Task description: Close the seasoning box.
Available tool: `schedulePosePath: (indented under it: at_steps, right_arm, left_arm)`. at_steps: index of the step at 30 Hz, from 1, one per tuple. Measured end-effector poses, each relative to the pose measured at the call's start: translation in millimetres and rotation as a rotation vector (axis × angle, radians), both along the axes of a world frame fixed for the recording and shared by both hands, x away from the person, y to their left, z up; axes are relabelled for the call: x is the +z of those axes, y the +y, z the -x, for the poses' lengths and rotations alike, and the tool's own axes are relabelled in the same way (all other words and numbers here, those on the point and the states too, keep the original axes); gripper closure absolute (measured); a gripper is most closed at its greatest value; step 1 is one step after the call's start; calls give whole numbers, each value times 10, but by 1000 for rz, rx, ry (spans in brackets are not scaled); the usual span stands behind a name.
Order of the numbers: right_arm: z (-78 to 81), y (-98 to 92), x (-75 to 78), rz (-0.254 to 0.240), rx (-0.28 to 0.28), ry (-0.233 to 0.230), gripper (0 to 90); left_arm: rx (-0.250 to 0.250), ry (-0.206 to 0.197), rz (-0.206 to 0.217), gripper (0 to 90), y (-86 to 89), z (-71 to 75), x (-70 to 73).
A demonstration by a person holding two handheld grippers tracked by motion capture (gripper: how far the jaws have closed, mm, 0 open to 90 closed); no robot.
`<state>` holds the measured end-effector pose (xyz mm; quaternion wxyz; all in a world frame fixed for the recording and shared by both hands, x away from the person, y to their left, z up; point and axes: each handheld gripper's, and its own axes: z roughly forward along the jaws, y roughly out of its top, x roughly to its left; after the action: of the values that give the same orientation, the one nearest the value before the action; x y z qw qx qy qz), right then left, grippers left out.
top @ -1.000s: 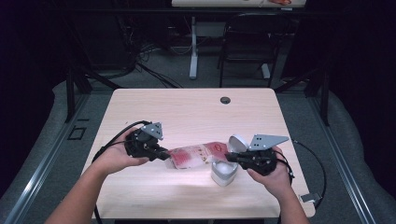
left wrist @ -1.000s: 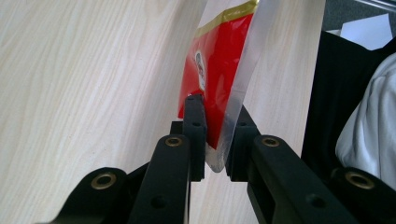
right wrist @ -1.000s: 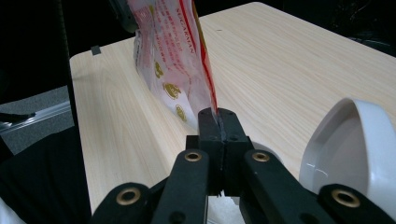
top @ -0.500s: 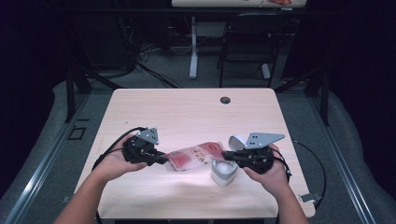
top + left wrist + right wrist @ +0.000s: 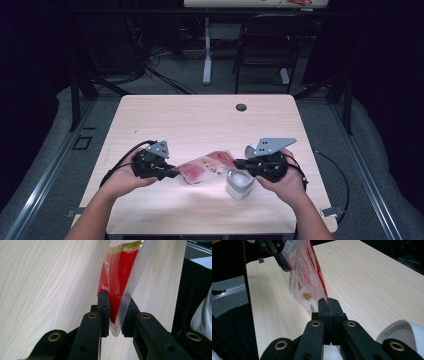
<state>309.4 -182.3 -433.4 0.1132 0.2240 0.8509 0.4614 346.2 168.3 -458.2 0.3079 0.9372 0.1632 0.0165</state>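
You hold a red and clear bag (image 5: 207,166) between your two claws, just above the wooden table (image 5: 200,120), near the edge closest to you. Your left gripper (image 5: 172,173) pinches one end of the bag; its jaws are close together with the clear edge of the bag (image 5: 120,312) squeezed between them. Your right gripper (image 5: 239,163) pinches the other end, and its jaws are pressed tight on the thin edge of the bag (image 5: 308,277). The bag hangs stretched between both claws. A small white cup (image 5: 240,183) sits on the table just beside your right hand (image 5: 282,182), under that gripper
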Motion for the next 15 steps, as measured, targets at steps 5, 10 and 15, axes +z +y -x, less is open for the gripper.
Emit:
schedulePosePath:
  at_steps: [5, 10, 15]
  right_arm:
    - [-13, 60, 47, 18, 4, -3, 900]
    - [-26, 126, 69, 38, 9, -4, 900]
    - [-36, 179, 97, 58, 7, -9, 900]
  left_arm:
    - [16, -3, 16, 810, 38, -4, -59]
    - [33, -2, 28, 811, 72, -11, -115]
    - [55, 0, 52, 810, 97, -18, -184]
